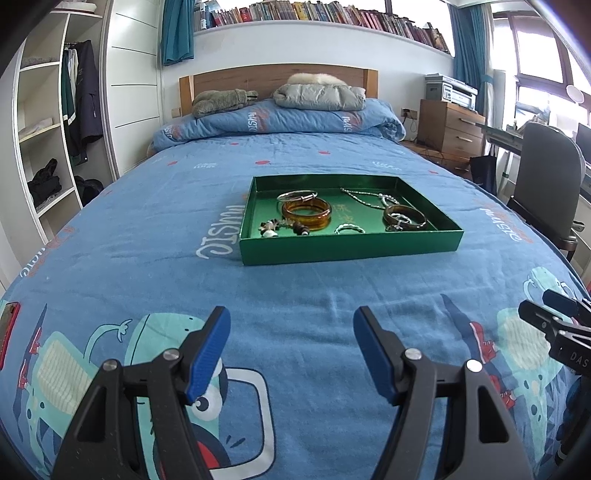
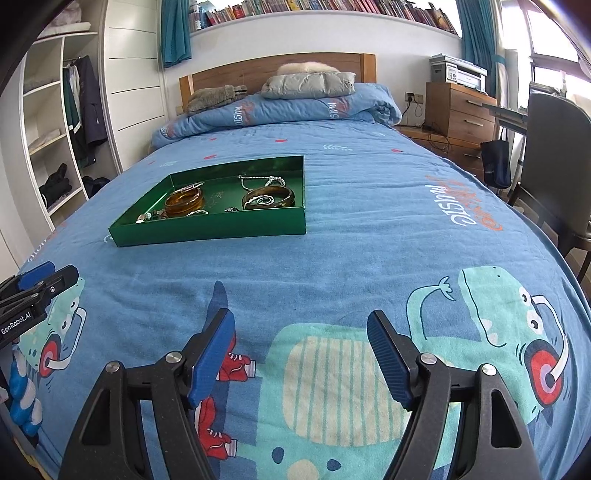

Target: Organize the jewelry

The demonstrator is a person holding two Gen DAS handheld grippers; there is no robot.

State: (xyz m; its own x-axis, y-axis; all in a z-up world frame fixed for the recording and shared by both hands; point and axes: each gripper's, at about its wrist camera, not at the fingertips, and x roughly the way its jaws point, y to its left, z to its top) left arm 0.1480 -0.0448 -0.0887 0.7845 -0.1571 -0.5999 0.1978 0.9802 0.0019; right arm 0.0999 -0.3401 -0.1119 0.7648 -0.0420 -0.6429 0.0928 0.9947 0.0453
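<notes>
A blue cartoon-printed bedspread (image 1: 295, 295) fills the frame's centre. A folded grey jacket (image 1: 319, 96) is seen against the wooden headboard (image 1: 240, 79) at upper centre, books (image 1: 332, 14) are lined along the top, and a printer (image 1: 448, 90) is set upper right.

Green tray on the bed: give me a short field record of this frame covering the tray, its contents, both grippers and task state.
surface: bed with blue printed cover
tray: green, shallow, open, flat on the bed
contents: amber bangle, thin silver bangle, chain necklace, dark bangle, small ring, bead charm
left gripper: open, empty, short of the tray
right gripper: open, empty, short of the tray, which lies to its left
task state: all visible jewelry in the tray, nothing grasped
</notes>
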